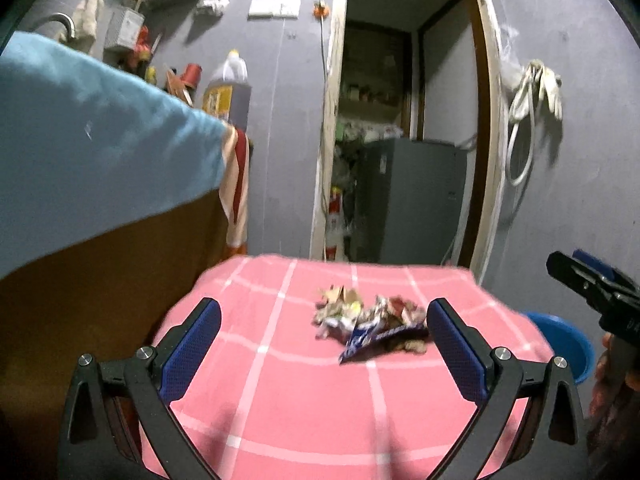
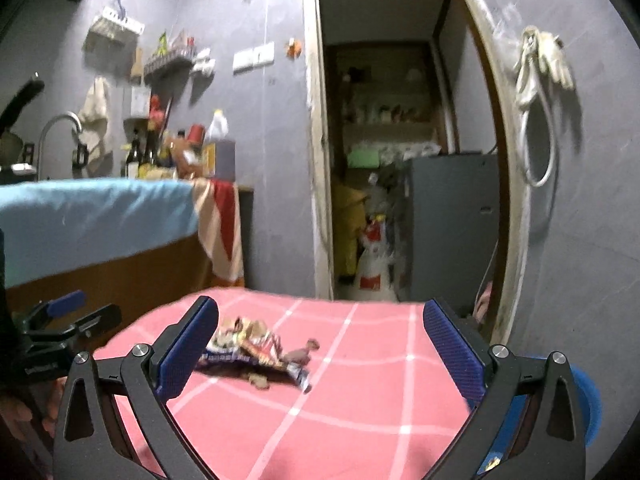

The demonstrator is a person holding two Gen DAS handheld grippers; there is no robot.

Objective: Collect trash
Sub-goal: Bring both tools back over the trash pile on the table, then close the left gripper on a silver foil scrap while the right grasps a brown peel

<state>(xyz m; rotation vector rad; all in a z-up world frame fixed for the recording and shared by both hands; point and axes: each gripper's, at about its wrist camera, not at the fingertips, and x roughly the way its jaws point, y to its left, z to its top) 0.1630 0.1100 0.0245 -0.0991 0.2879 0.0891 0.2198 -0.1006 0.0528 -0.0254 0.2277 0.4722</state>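
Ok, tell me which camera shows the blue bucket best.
The left wrist view: the blue bucket shows its rim and inside beyond the pink cloth's right edge. In the right wrist view the bucket is mostly hidden behind the right gripper's finger.

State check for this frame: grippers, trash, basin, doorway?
Left gripper: open, empty, above the cloth.
Right gripper: open, empty.
Trash pile: loose heap of crumpled wrappers lying on the pink cloth, ungrasped.
Blue basin: beside the table, upright; contents not visible.
Doorway: open.
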